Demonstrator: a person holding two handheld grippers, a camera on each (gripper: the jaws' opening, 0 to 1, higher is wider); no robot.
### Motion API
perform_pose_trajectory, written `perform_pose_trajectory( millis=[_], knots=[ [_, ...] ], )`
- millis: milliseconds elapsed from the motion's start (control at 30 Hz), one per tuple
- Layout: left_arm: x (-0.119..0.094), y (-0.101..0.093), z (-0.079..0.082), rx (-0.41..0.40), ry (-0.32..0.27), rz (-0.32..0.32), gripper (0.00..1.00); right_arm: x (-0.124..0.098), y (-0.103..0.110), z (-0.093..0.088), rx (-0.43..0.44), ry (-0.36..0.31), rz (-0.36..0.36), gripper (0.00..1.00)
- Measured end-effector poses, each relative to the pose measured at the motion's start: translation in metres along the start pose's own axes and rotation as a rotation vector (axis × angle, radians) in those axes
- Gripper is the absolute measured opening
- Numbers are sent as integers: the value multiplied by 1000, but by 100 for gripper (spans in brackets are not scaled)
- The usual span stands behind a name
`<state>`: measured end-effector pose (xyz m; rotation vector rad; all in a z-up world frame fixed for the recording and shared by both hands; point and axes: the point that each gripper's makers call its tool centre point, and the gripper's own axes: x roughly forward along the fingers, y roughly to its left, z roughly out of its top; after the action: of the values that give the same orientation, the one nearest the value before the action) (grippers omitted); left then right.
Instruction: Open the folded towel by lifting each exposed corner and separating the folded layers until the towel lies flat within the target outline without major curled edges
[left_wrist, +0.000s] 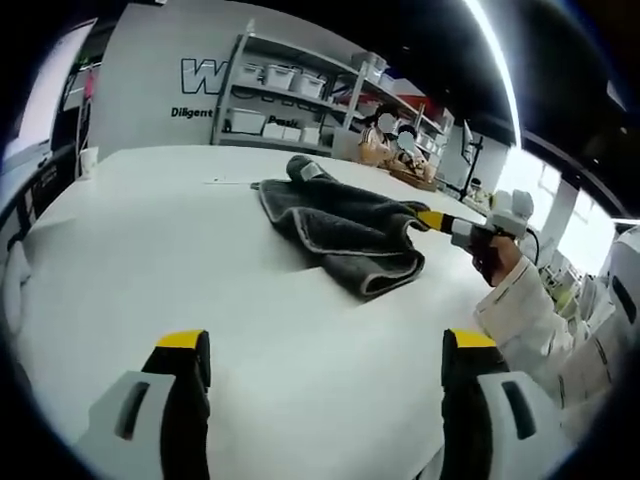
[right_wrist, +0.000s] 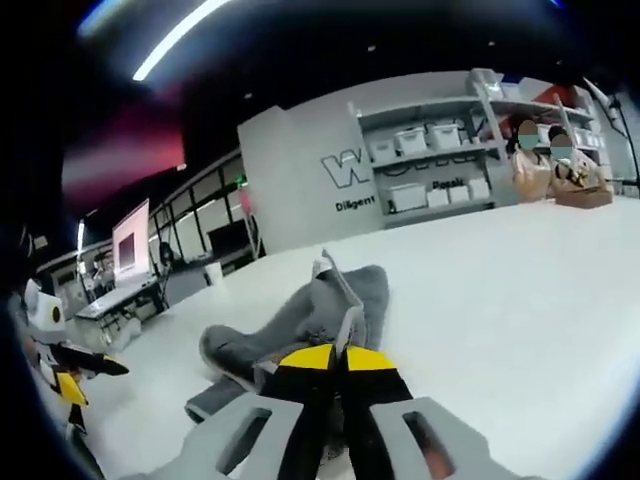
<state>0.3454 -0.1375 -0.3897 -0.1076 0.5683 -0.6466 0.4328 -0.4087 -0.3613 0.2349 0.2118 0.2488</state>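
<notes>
One grey towel (left_wrist: 345, 232) on one white table (left_wrist: 150, 280), rumpled and still folded over in layers, pale hem showing along its near edges. Two grippers in play. Left gripper (left_wrist: 325, 365) hovering low over bare tabletop, jaws spread wide with nothing between them, yellow-tipped fingers (left_wrist: 185, 350) well short of the towel, which lies ahead and a little right of them. Broad open table between those fingers and the cloth, and more bare surface off to their left out to the rounded table edge. Right gripper (right_wrist: 338, 362) clamped tight on a raised fold of the towel (right_wrist: 320, 315), yellow tips pressed together with cloth rising just beyond them; in the left gripper view the same gripper (left_wrist: 447, 222) reaching in from the right, held by a hand (left_wrist: 497, 258) in a white sleeve, pinching the towel's right corner. Wide clear tabletop right of and beyond the right fingers. One shelf rack (left_wrist: 300, 95) with several white bins against the far wall, one white cup (left_wrist: 88, 160) near the far left table edge, two seated people (right_wrist: 545, 160) beyond the table.
</notes>
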Motion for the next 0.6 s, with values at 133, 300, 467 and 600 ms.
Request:
perform_pose_trajectory(
  millis=[133, 300, 467, 600],
  knots=[
    [1, -1, 0, 6, 4, -4, 95, -1, -13, 1, -3, -2, -21, 0],
    [2, -3, 1, 14, 10, -8, 95, -6, -27, 1, 7, -6, -50, 0],
    [2, -5, 3, 12, 2, -16, 95, -11, -43, 5, 10, -15, -81, 0],
    [3, -6, 1, 20, 15, -17, 95, -16, -55, 9, 23, -29, -104, 0]
  ],
)
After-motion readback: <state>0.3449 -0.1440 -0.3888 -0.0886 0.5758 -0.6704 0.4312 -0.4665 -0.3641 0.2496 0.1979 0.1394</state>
